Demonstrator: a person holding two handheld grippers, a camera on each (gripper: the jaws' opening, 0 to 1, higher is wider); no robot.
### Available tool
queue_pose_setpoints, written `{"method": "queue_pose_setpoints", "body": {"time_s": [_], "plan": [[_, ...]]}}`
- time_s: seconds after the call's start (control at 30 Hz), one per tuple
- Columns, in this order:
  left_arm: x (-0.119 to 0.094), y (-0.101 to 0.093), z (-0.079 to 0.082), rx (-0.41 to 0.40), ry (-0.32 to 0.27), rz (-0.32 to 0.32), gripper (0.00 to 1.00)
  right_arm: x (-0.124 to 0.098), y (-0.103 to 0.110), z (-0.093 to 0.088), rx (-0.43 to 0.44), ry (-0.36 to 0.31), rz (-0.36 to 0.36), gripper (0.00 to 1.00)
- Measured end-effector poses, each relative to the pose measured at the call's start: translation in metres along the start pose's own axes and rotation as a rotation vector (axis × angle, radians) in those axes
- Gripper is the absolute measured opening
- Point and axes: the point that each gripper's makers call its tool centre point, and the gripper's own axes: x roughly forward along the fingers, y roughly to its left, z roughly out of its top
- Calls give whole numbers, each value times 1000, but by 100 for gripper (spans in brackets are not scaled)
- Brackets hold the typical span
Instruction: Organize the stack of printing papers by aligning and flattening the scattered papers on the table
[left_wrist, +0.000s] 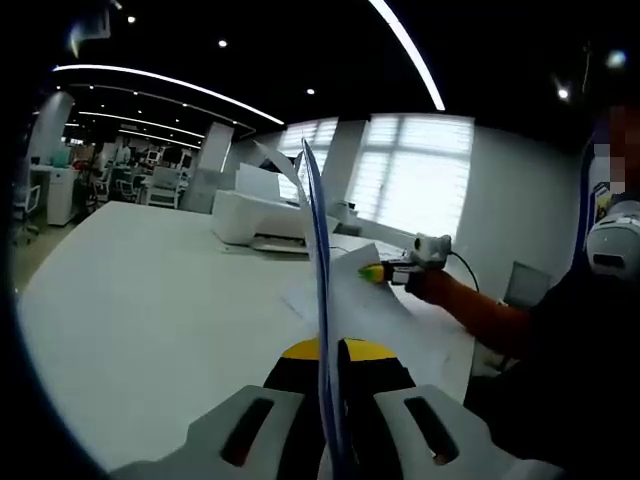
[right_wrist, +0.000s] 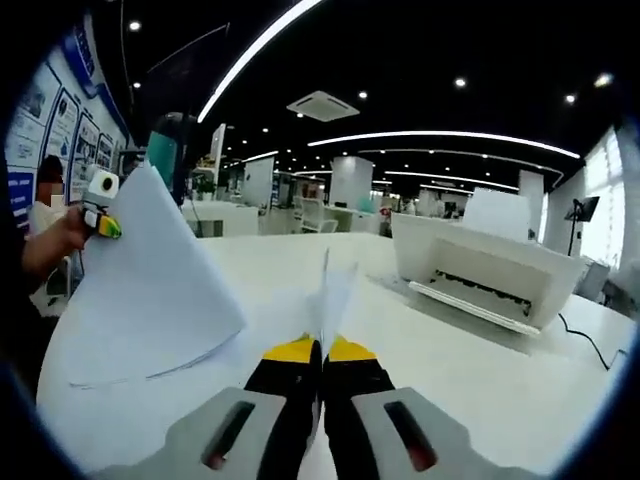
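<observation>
Both grippers, left (left_wrist: 330, 400) and right (right_wrist: 322, 375), clamp sheets of paper (right_wrist: 150, 290) edge-on above the white table (left_wrist: 130, 320), near the printer (right_wrist: 480, 265).

Bare table (left_wrist: 140, 300) left of raised papers (left_wrist: 318, 250); printer (right_wrist: 485, 265) beyond on the right.

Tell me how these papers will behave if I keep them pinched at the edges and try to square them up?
Likely floppy: the papers curve and drape to the table between the left gripper and right gripper. Probably light: a thin edge pinch holds them up. Sheets may slide apart; their lower edges already look offset.
</observation>
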Motion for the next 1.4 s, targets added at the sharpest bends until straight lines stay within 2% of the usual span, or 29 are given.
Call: {"method": "queue_pose_setpoints", "body": {"time_s": [0.33, 0.6, 0.9, 1.1, 1.4], "plan": [[3, -5, -1, 11, 1, -11, 7, -22, -12, 28, -24, -58, -17, 0], [2, -6, -1, 21, -1, -13, 7, -37, -14, 49, -41, -101, -23, 0], [1, -5, -1, 24, -1, -14, 7, -56, -23, 79, -111, -135, -50, 0], [2, -5, -1, 25, -1, -14, 7, -68, -22, 101, -169, -155, -56, 0], [2, -5, -2, 28, 5, -13, 7, -84, -22, 126, -200, -188, -50, 0]]}}
